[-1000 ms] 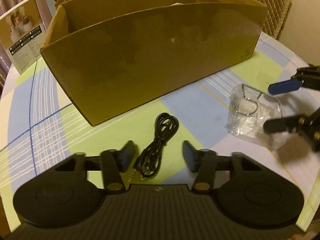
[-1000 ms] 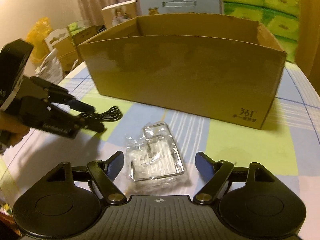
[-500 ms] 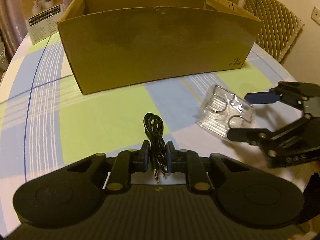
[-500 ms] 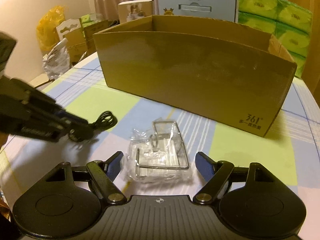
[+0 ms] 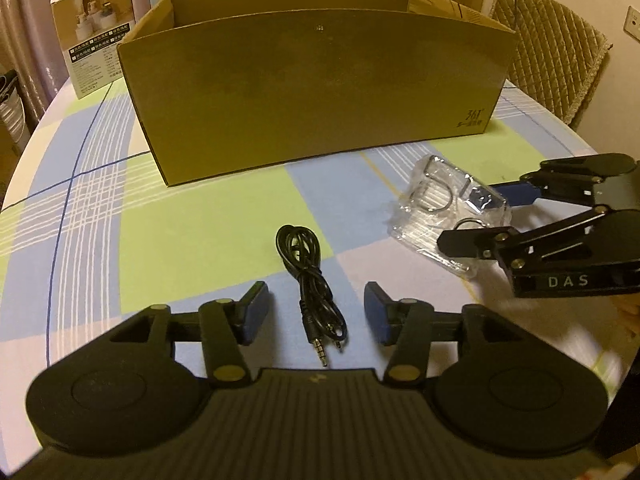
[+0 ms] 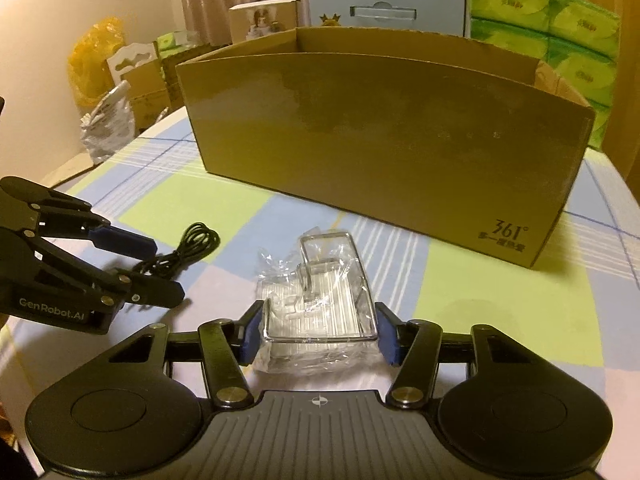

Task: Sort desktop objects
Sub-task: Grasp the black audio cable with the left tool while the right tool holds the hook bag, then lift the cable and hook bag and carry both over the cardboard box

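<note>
A: Where is the audio cable (image 5: 314,286) from the left claw (image 5: 316,312)?

B: Between its jaws on the tabletop (image 5: 192,240), long axis toward twelve o'clock, the cardboard box (image 5: 320,92) beyond. The jaws are opening, untouched by it.

A: And the right claw (image 6: 320,334)?

B: Tilted down, closing around the plastic-wrapped wire rack (image 6: 320,304), the pads at its sides; whether they press yet, I cannot tell.
</note>
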The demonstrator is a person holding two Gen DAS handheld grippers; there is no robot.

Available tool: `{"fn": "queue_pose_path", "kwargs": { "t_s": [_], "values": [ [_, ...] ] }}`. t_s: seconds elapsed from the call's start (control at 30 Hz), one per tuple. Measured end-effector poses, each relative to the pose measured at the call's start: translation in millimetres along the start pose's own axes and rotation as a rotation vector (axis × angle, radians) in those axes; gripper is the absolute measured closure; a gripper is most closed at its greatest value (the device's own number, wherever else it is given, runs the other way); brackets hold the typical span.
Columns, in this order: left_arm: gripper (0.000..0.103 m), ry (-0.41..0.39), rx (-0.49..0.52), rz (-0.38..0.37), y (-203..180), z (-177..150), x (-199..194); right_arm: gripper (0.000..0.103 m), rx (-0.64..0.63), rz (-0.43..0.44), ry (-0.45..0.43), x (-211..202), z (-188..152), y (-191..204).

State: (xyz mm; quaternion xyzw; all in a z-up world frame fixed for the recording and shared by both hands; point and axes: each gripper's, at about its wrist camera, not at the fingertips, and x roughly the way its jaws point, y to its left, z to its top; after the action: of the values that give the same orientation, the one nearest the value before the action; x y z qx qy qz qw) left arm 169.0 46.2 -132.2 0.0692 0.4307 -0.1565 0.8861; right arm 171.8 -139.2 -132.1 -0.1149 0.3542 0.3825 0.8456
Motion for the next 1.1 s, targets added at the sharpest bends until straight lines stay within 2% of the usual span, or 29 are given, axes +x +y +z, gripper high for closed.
{"fn": "queue_pose_path", "kwargs": {
  "t_s": [0.23,0.33,0.4,0.47,1.1],
  "values": [
    [0.060,0.007,0.008,0.012,-7.4,0.2,2.2,0.050,0.068,-0.048,-0.003,-10.4,-9.0,-4.6],
    [0.070,0.006,-0.010,0.029,-10.6,-0.6,0.6,0.050,0.093,-0.060,-0.003,-17.0,-13.2,-5.0],
    [0.086,0.002,-0.013,0.036,-14.7,-2.1,-1.3,0.050,0.111,-0.066,-0.002,-21.5,-15.7,-5.7],
    [0.090,-0.002,-0.012,0.047,-19.5,-5.0,-4.1,0.050,0.121,-0.069,-0.001,-25.5,-18.3,-4.9],
    [0.092,-0.027,-0.078,-0.007,-62.1,-29.4,-31.2,0.051,0.242,-0.115,0.003,-74.2,-46.1,-3.5]
  ]
}}
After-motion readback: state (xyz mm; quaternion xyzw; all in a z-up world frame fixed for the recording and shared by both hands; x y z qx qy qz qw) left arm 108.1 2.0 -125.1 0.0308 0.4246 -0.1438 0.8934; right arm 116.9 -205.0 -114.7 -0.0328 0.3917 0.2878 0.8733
